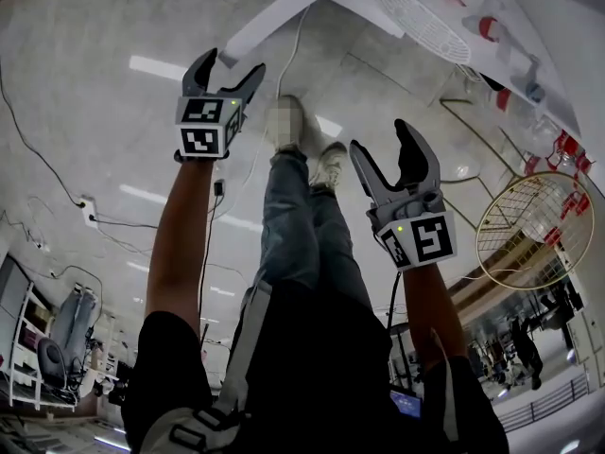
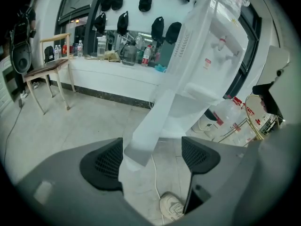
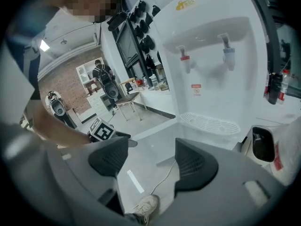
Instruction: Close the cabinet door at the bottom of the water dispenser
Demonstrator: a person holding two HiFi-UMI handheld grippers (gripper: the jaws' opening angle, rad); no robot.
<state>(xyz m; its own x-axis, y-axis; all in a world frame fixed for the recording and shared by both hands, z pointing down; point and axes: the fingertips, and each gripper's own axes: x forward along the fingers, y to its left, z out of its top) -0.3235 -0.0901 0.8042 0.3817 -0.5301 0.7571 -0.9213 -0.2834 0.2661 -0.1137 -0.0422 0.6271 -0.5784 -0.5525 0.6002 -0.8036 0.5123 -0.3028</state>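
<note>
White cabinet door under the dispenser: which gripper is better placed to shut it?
Left, probably. The left gripper looks at the open white cabinet door, framed by its open jaws; the right gripper faces the dispenser's taps.

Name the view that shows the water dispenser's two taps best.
Right gripper view: the red tap and blue tap face it, large. Left gripper view shows them small, aslant; head view, tiny at upper right.

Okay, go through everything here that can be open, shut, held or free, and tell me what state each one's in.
Cabinet door, open, swung out from the water dispenser.
Left tongs, open, not closed on anything.
Right tongs, open, empty.
Taps, not pressed, nothing running.
</note>
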